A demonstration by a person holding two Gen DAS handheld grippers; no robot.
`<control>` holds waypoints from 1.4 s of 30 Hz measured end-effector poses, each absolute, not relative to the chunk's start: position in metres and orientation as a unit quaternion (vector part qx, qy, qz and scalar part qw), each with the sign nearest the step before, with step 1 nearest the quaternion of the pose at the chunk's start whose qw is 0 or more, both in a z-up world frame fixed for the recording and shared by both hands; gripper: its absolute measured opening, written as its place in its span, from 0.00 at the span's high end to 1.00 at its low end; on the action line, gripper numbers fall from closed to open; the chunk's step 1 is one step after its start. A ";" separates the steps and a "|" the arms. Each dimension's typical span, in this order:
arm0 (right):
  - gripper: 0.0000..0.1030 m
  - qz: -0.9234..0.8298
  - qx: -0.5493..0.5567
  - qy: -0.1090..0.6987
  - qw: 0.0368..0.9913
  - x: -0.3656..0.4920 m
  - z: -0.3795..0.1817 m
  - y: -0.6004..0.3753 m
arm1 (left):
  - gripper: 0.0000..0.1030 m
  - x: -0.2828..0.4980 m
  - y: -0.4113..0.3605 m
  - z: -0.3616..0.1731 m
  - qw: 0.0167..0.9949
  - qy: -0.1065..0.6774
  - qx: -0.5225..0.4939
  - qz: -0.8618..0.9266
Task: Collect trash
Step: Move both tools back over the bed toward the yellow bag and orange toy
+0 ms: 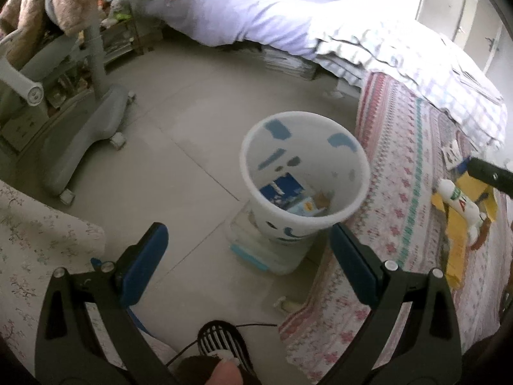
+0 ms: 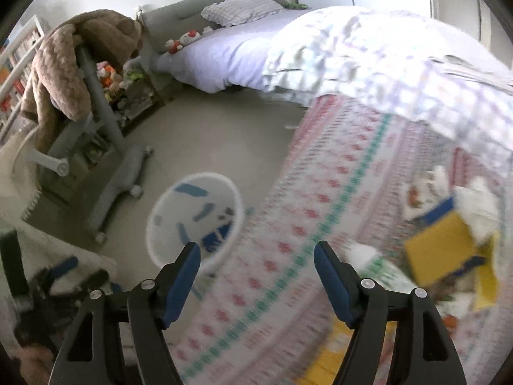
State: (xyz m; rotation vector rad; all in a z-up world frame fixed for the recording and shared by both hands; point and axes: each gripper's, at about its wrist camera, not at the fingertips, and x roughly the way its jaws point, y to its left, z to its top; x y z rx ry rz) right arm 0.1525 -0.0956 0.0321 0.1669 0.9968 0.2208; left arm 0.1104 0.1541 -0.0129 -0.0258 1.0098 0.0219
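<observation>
A white trash bin with blue marks stands on the floor beside the bed, and blue packaging lies in its bottom. My left gripper hovers above and in front of the bin, open, with nothing between its blue pads. On the patterned bedspread lie a white bottle and yellow packaging. The right wrist view is blurred. There my right gripper is open and empty over the bedspread edge, with the bin to its left. The bottle, a yellow box and white crumpled paper lie to its right.
The bin rests on a clear plastic box with a blue edge. A grey chair base on castors stands to the left, draped with a brown blanket. A checked quilt covers the bed. A foot in a striped slipper is below.
</observation>
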 end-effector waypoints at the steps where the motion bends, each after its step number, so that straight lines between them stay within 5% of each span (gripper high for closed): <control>1: 0.27 0.102 0.077 0.477 0.870 0.148 0.033 -0.101 | 0.02 0.110 0.149 -0.012 0.875 0.484 -0.009 0.006; 42: 0.25 -0.059 0.137 0.549 0.823 0.054 -0.019 -0.322 | 0.03 0.100 -0.098 -0.067 0.786 0.584 0.042 -0.199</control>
